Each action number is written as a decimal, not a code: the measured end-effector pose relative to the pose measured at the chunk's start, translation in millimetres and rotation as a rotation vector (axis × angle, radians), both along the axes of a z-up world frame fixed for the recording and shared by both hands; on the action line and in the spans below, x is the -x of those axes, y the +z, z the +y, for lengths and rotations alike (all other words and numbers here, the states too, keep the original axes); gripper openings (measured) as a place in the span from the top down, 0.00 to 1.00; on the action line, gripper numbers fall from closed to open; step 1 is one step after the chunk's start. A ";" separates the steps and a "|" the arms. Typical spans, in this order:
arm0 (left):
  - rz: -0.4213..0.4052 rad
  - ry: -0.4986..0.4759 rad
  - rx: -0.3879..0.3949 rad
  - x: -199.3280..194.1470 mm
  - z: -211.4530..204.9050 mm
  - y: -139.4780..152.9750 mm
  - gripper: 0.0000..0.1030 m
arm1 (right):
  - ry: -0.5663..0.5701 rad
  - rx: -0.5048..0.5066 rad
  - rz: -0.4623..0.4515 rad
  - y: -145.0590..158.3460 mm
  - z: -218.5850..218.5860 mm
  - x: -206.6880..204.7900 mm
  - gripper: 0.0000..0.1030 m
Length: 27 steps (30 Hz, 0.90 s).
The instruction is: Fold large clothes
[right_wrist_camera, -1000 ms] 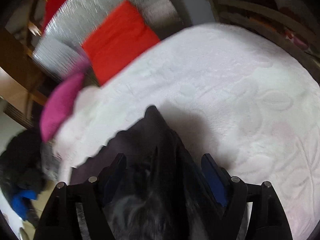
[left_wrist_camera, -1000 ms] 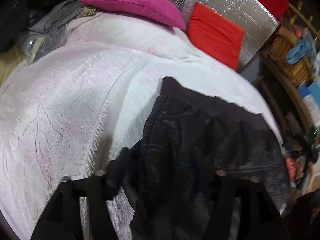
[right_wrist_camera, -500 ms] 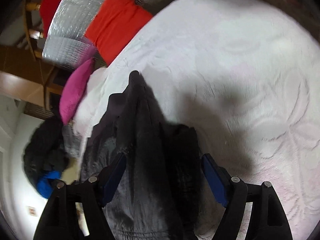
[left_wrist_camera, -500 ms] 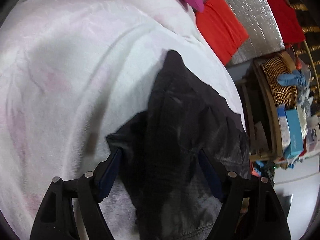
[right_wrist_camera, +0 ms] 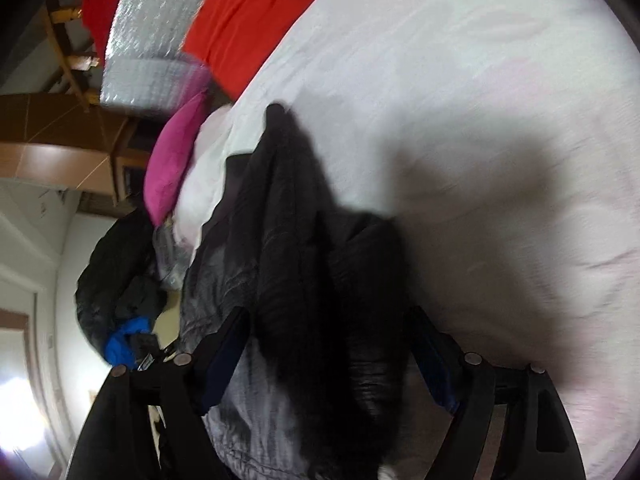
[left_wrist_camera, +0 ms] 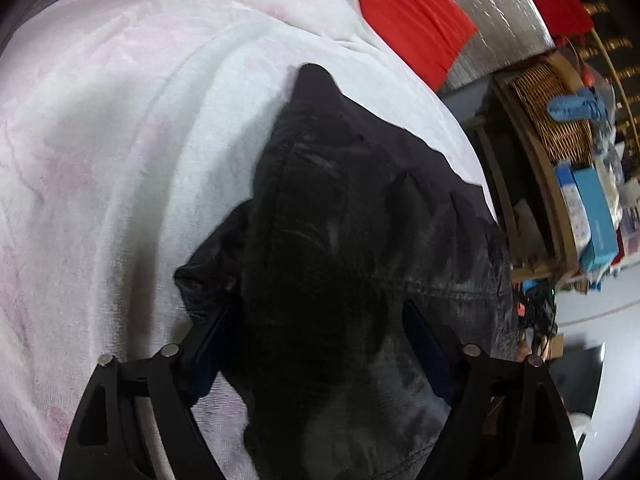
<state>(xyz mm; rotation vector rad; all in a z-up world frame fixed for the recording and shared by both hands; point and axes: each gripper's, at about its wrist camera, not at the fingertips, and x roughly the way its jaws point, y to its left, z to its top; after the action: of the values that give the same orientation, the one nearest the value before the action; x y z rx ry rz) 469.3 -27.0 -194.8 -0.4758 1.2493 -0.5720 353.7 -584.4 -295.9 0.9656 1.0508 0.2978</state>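
Observation:
A large black garment (left_wrist_camera: 352, 240) lies bunched on the white bed cover (left_wrist_camera: 120, 140). In the left wrist view it runs from a pointed corner at the top down between the fingers of my left gripper (left_wrist_camera: 320, 320). The jaws stand wide, with cloth draped between them. In the right wrist view the same garment (right_wrist_camera: 296, 248) hangs in folds between the fingers of my right gripper (right_wrist_camera: 328, 344), whose jaws also stand wide. The cloth hides the fingertips in both views.
A red cushion (left_wrist_camera: 416, 20) and a pink pillow (right_wrist_camera: 172, 164) lie at the head of the bed against a silver quilted board (right_wrist_camera: 148, 40). A wicker basket (left_wrist_camera: 556, 112) and boxes stand past the bed's right edge. A dark clothes pile (right_wrist_camera: 116, 272) lies left.
Both grippers have tilted and moved along the bed, and the garment has been drawn up into a taller bunch between them. The left gripper's fingers opened wider than one second ago.

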 end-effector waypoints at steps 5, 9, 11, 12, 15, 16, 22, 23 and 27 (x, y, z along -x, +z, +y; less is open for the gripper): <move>-0.043 -0.084 0.056 8.5 -15.4 6.4 0.14 | 0.089 -0.021 -0.044 3.6 31.7 -17.8 0.03; -0.062 -0.119 0.060 11.4 -26.0 7.3 0.14 | 0.159 0.020 -0.015 0.5 65.9 -35.1 0.03; -0.074 -0.119 0.088 11.9 -28.3 9.7 0.14 | 0.155 0.009 -0.031 -0.2 75.8 -39.2 0.03; -0.079 -0.117 0.103 11.6 -28.5 10.7 0.14 | 0.149 -0.018 -0.034 -1.3 76.6 -41.2 0.03; -0.098 -0.104 0.112 9.1 -36.2 11.6 0.18 | 0.161 -0.052 -0.053 -1.1 85.8 -38.2 0.07; -0.109 -0.099 0.110 8.8 -38.3 12.5 0.26 | 0.178 -0.024 -0.057 1.5 92.8 -37.7 0.09; -0.082 -0.113 0.057 2.0 -56.5 4.8 0.60 | 0.211 0.082 -0.048 7.4 122.7 -32.7 0.13; -0.079 -0.116 0.042 2.1 -59.5 3.6 0.62 | 0.204 0.093 -0.051 8.2 124.3 -30.7 0.14; -0.111 -0.126 0.017 6.0 -63.9 8.1 0.77 | 0.152 0.148 -0.042 11.6 131.3 -23.6 0.25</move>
<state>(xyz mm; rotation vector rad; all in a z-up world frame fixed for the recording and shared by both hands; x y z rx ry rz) 463.3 -90.9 -186.7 -0.3760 1.1749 -0.7065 377.3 -453.1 -284.3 0.7452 1.0938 0.3588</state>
